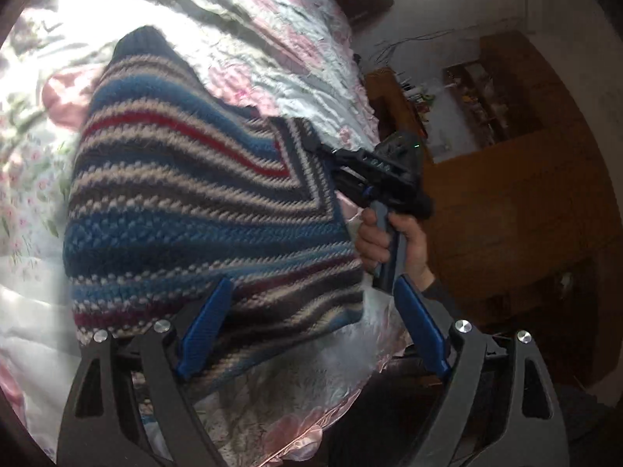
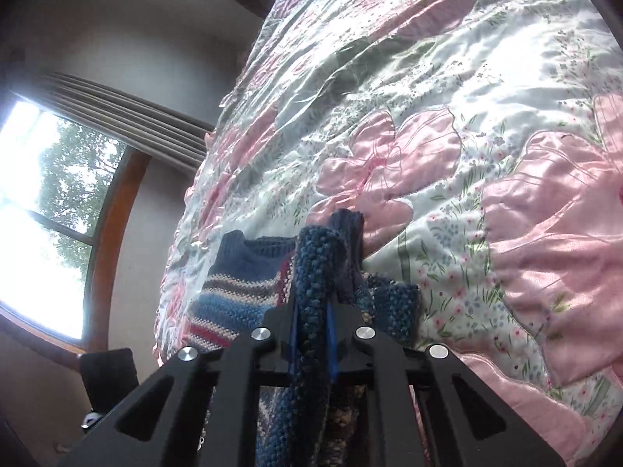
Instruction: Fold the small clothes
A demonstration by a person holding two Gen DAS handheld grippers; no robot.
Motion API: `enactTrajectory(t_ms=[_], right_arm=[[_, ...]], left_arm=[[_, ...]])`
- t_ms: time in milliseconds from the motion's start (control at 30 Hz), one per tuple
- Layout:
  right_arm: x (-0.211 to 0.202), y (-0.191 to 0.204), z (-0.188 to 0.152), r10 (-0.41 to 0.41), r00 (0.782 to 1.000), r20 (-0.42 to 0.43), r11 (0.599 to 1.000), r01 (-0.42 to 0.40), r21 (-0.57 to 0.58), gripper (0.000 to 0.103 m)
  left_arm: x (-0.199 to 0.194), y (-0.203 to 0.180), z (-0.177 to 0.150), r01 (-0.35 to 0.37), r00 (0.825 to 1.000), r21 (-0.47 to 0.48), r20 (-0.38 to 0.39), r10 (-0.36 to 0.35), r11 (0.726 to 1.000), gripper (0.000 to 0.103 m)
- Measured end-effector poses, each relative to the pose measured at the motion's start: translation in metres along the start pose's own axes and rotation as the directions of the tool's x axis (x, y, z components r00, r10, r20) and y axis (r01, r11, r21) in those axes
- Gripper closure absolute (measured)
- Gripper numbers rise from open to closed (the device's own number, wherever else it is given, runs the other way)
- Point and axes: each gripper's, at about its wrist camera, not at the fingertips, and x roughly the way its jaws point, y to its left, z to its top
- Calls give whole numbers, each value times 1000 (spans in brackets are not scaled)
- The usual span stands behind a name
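Right gripper (image 2: pixel 311 319) pinches the striped sweater (image 1: pixel 187 202) at centre frame (over the floral quilt (image 2: pixel 486 155)); left gripper (image 1: pixel 311 311) spread wide, lower frame

The sweater (image 1: pixel 194 202) lies on the bedspread (image 1: pixel 241 39), a window (image 2: pixel 46 210) beyond the bed's edge.

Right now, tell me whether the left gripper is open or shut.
Open. The left gripper has its blue fingers spread wide apart, gripping nothing; the striped sweater lies between them.
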Motion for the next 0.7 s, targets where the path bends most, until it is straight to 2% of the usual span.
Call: enactTrajectory(t_ms=[33,100,133,167,200,233,300,333,400,467,533,567,600,667,700], right_arm=[[11,-10,-4,-48,999,-21,998,49,31,92],[23,-30,-11,-51,997,-61,995,56,83,86],[21,-32,-11,-34,998,-52,996,39,85,85],[17,-32,-11,-4,999,-39,996,7,93,78],[9,-33,-11,24,999,-26,994,-21,103,70],[-2,-30,-12,37,999,-8,995,-36,98,69],[-30,-15,-19,8,999,50,999,-9,34,70],[-43,-6,-25,35,997,62,999,-36,8,71],[-58,14,-46,120,992,35,992,-119,-33,71],[-60,32,-65,152,988,-19,986,-153,-72,71],[-48,33,-78,157,985,-72,985,-161,-57,72],[-40,29,-82,127,988,-88,989,-132,-61,73],[-34,21,-84,102,990,-97,993,-107,-53,82],[-26,-3,-84,82,991,-105,997,-83,-8,103],[-27,-13,-84,100,990,-101,995,-99,19,103]], left_arm=[[3,18,-10,3,1000,-38,-19,-3,999,27],[2,35,-19,4,1000,-80,-6,-4,997,37],[5,36,-16,15,1000,-92,0,-16,996,36],[4,34,-15,25,1000,-101,5,-24,995,34],[2,30,-15,32,999,-99,5,-32,995,26],[0,24,-14,33,999,-90,5,-32,995,20],[-8,1,-10,35,999,-40,18,-34,999,18],[-13,-9,-5,46,998,-13,30,-46,999,16],[-24,-23,9,57,995,19,75,-58,998,14],[-29,-20,30,73,991,9,107,-74,997,13],[-24,-7,50,34,992,-25,124,-31,999,13],[-17,4,60,0,993,-51,117,6,999,13],[-10,18,68,-29,994,-87,100,37,996,14],[-3,43,75,-24,997,-162,71,36,987,15],[-2,47,77,-32,997,-163,64,43,986,19]])
